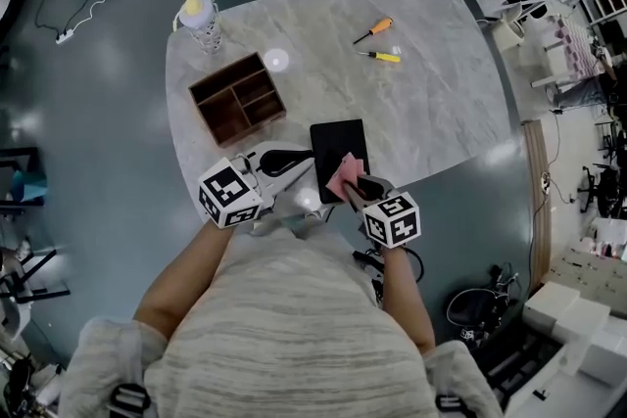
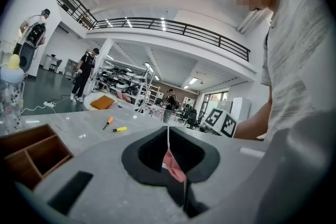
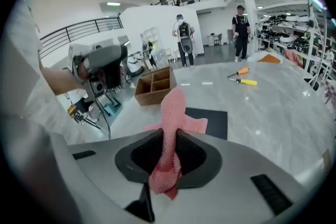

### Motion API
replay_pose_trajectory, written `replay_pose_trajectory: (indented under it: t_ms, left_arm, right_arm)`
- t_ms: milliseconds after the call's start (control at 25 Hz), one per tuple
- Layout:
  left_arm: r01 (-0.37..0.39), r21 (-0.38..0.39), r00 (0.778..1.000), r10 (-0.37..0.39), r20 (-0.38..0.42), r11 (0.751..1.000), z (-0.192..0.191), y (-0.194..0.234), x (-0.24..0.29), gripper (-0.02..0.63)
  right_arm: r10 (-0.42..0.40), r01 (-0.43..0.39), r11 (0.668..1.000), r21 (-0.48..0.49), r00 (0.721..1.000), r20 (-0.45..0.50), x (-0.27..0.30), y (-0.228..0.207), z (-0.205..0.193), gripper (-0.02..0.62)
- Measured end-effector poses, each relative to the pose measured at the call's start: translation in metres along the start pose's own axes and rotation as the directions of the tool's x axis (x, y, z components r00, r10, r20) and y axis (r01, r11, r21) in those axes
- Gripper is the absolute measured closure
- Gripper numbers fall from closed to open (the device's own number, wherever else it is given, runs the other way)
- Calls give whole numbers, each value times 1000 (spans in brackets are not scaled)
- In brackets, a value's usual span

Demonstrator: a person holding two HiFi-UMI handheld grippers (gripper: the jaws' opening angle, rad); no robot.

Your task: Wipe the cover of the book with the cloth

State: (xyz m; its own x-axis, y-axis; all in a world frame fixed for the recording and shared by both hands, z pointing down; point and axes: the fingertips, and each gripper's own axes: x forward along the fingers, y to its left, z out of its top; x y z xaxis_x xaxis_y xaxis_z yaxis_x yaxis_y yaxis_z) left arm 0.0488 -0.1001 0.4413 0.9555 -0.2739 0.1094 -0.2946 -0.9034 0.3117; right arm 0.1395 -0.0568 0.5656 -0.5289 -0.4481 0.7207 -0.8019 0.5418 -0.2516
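A black book [image 1: 338,152] lies flat near the front edge of the marble table [image 1: 431,113]. My right gripper [image 1: 355,186] is shut on a pink mesh cloth [image 1: 343,173], which rests on the book's near part. In the right gripper view the cloth [image 3: 170,113] stands up out of the gripper [image 3: 169,147] and drapes toward the book [image 3: 212,120]. My left gripper [image 1: 306,160] sits just left of the book, jaws together. In the left gripper view that gripper [image 2: 168,152] shows only a thin slit, with a bit of pink cloth [image 2: 173,162] seen beyond it.
A wooden divided box [image 1: 237,98] stands behind the left gripper, with a clear bottle [image 1: 201,20] at the table's far left corner. An orange-handled screwdriver [image 1: 374,30] and a yellow one [image 1: 382,56] lie at the far side. Cables run across the floor.
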Motion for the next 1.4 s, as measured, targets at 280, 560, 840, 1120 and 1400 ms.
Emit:
replay_pose_trajectory:
  t_ms: [280,560,840,1120,1400]
  left_arm:
    - [45,33,999,-45,-2,998,1,-15,-17,586]
    - [88,65,996,-89,0,994,-1,-31,-40,586]
    - [130,89,991,-129,-17,987,-6,-44,-58,586]
    - [160,115,987,-159,-21,980,-6,-56,-66,586]
    - [166,131,986,-165,-21,977,-5,-60,-76,585]
  right_arm:
    - [54,-74,995,72,968,247,-18,52,48,528]
    - [99,-130,990,58,922,373,-28,104,58,528]
    - [83,-103,994,20,889,451,-35,132,64,528]
    - [48,-59,998,5,863,503,-43,145,69,528]
    - [34,-10,999,-50,861,507,-42,156,77,529]
